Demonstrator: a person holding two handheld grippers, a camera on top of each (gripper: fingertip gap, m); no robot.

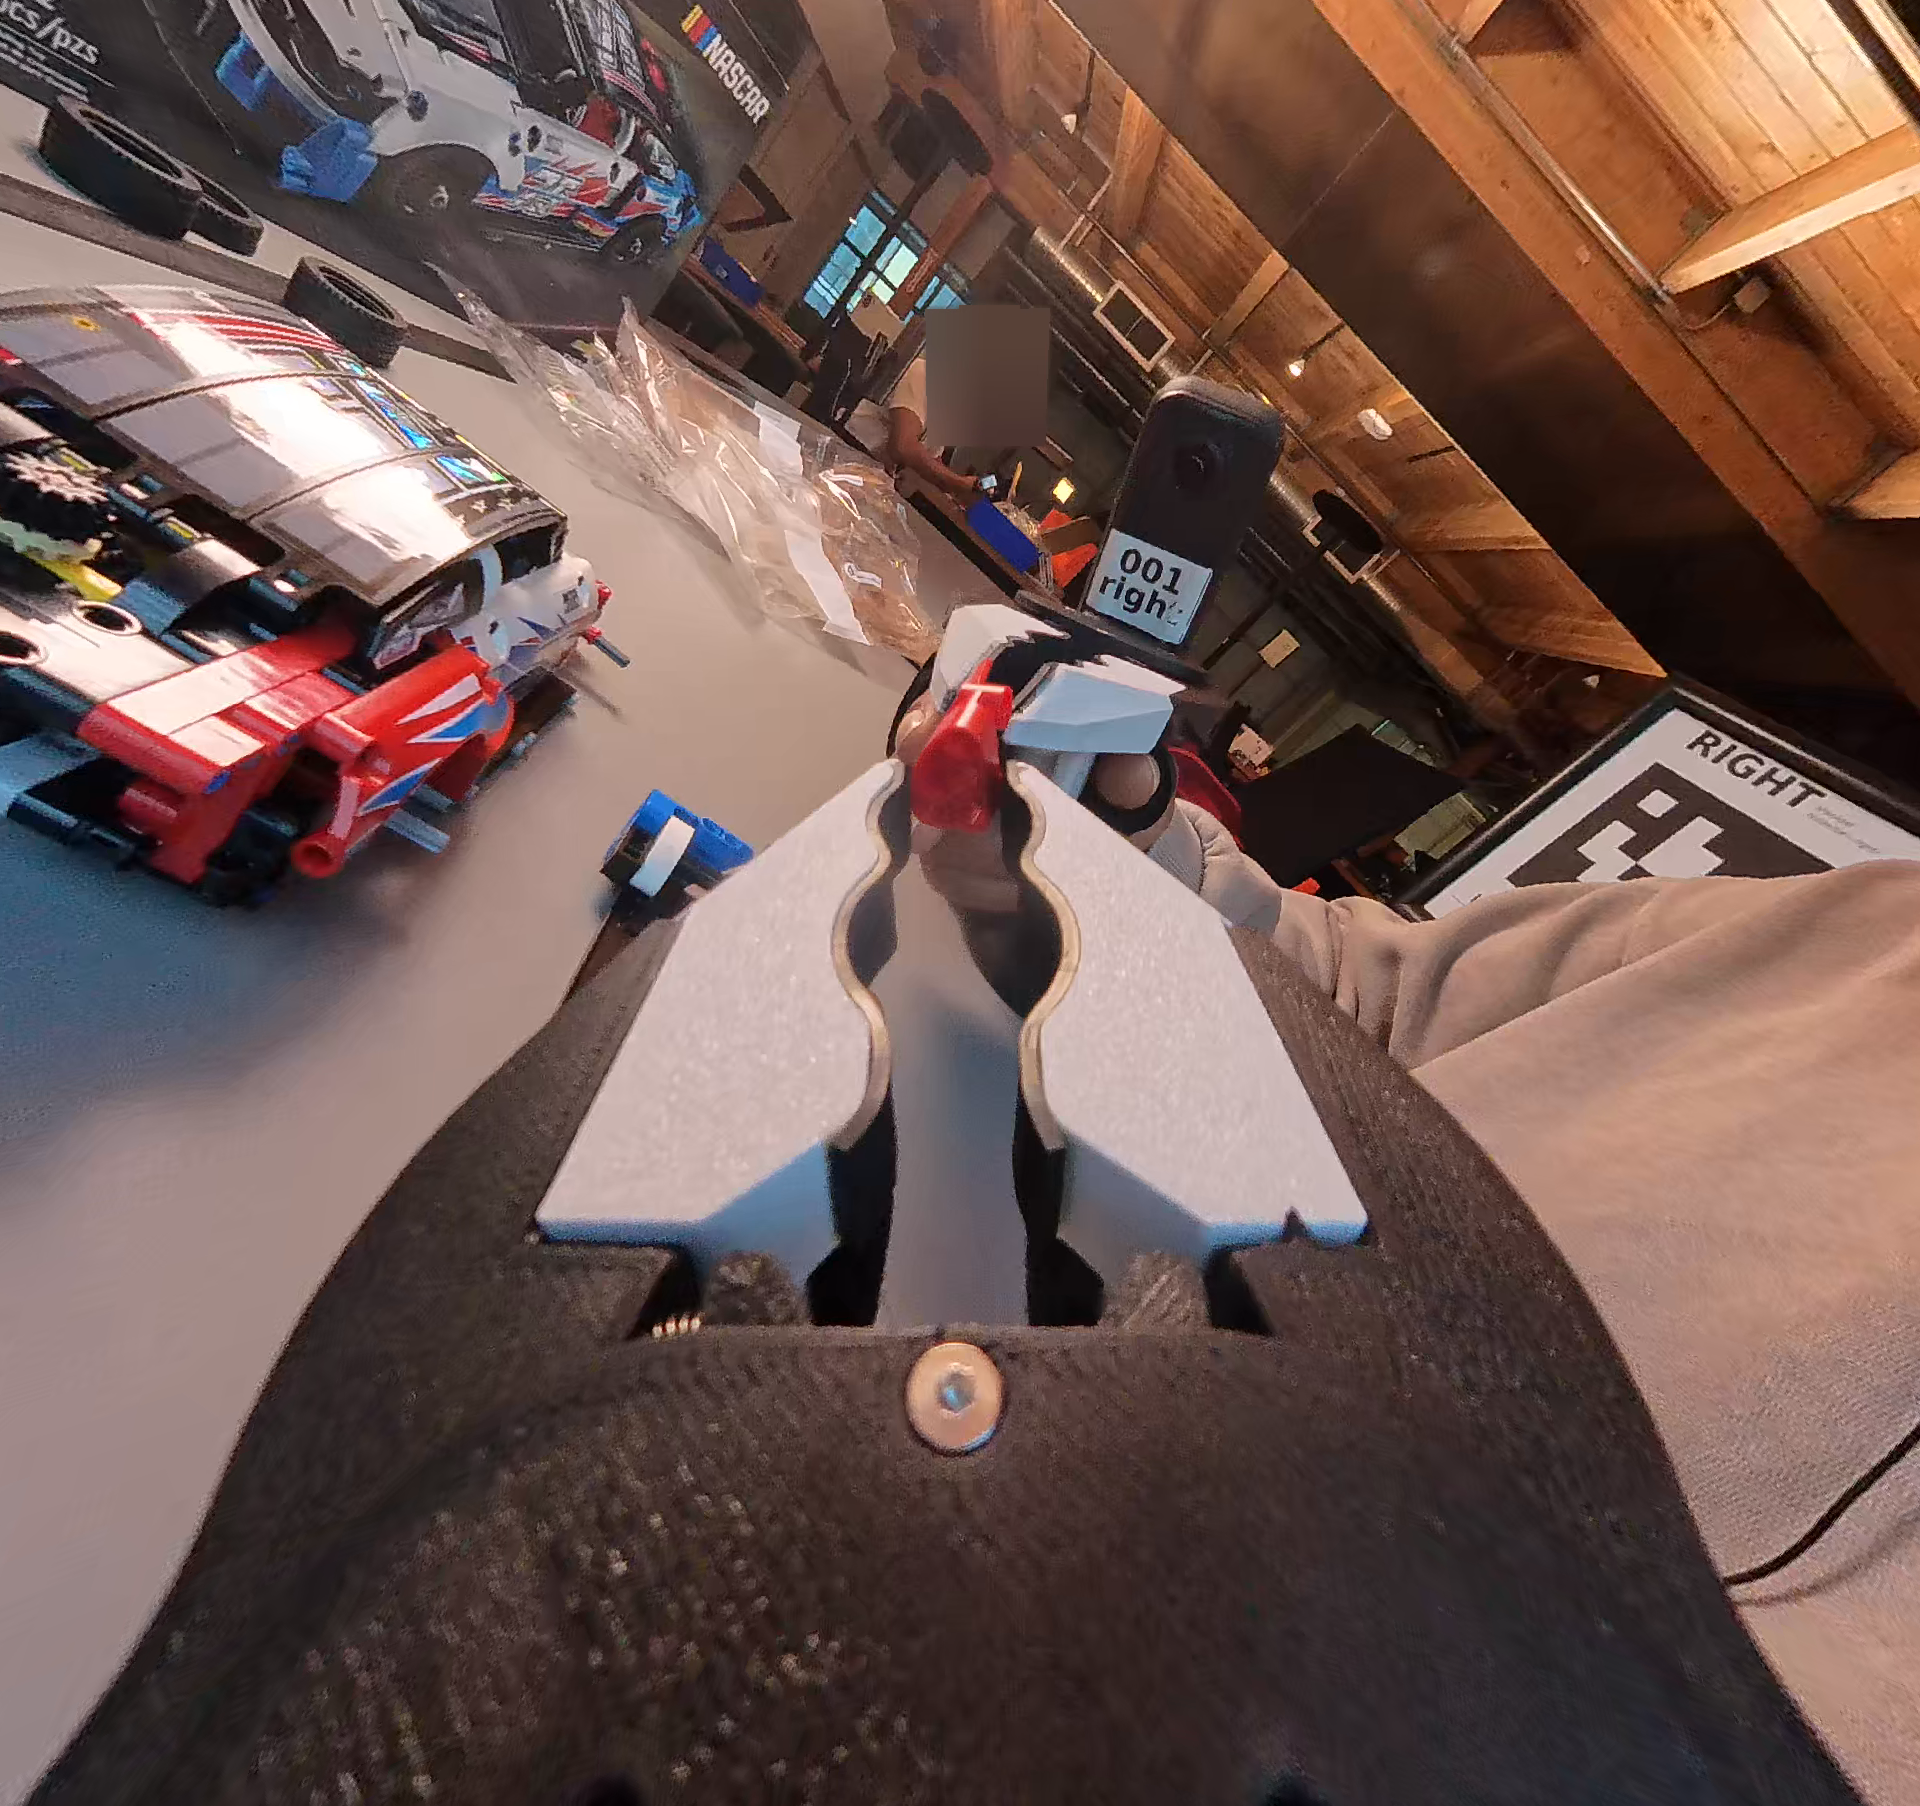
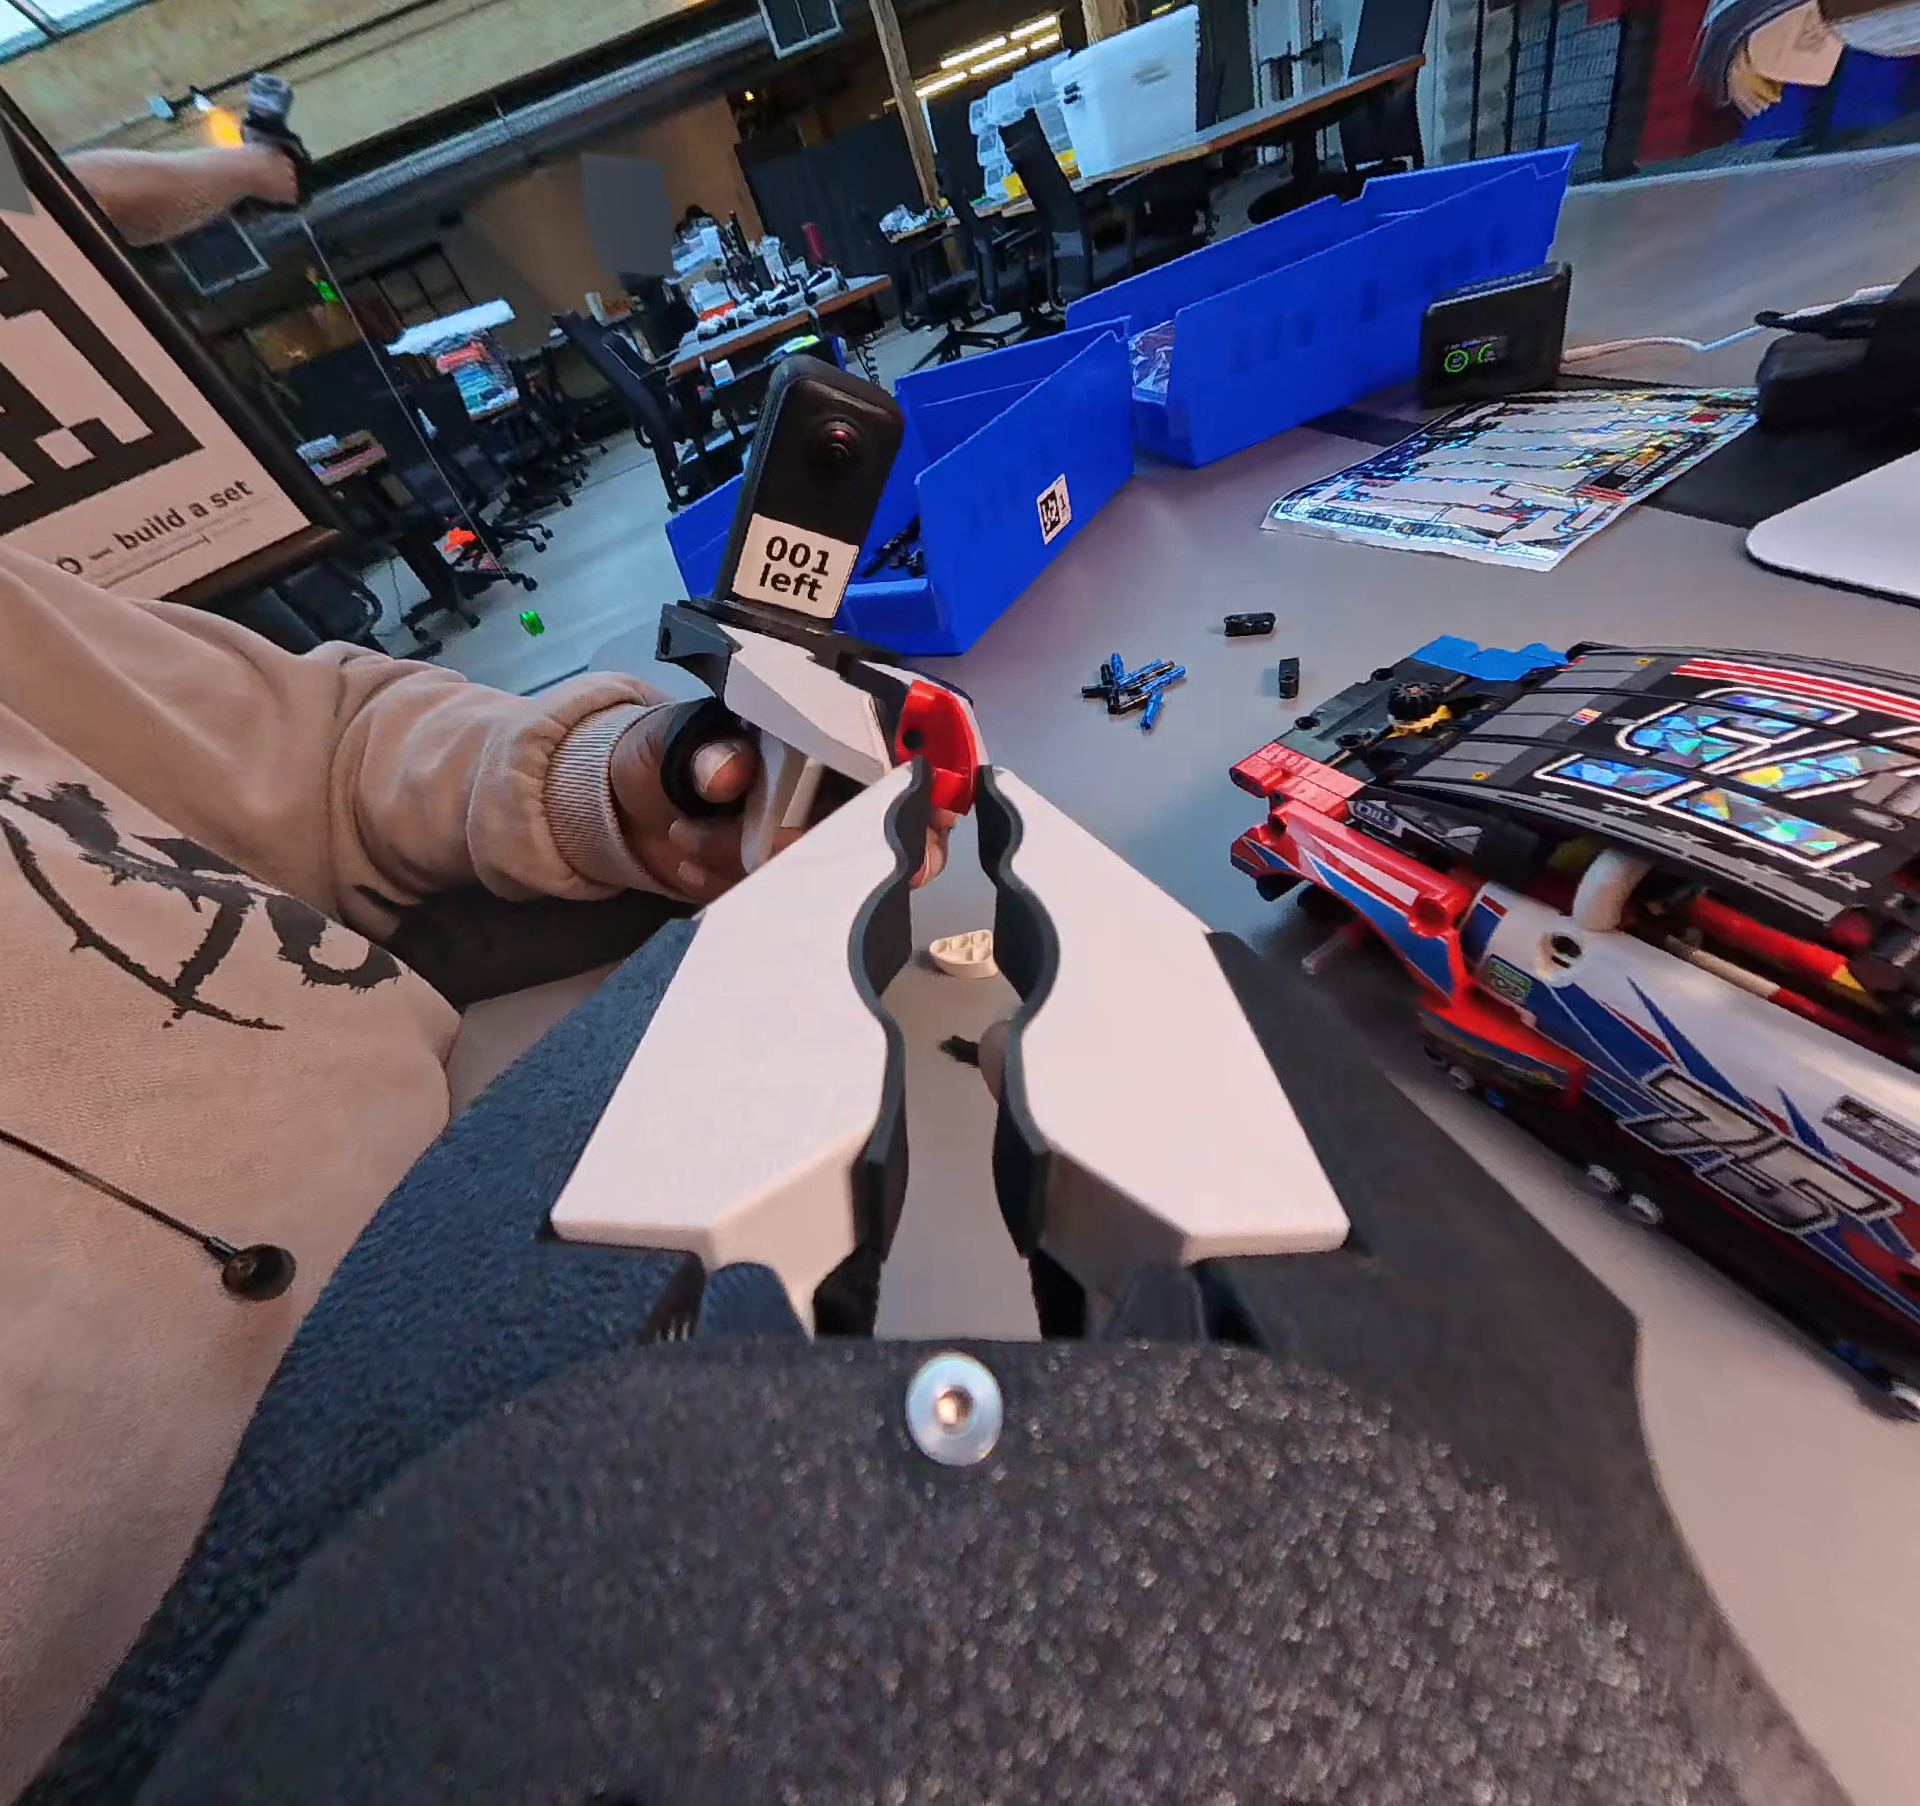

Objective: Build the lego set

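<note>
My left tongs (image 1: 951, 790) and right tongs (image 2: 951, 785) meet tip to tip above the counter (image 2: 1195, 551), both clamped on one small red piece (image 1: 954, 754). It's light, rigid and slick, so I grip its flats. The fragile car (image 2: 1621, 883) sits near, with open room between.

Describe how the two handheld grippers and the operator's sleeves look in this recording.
Each gripper, left and right, has two pale grey fingers with dark wavy inner edges on a textured black body with a silver screw. Each carries a black camera bearing a white label. The operator wears a beige sweatshirt with ribbed cuffs.
</note>
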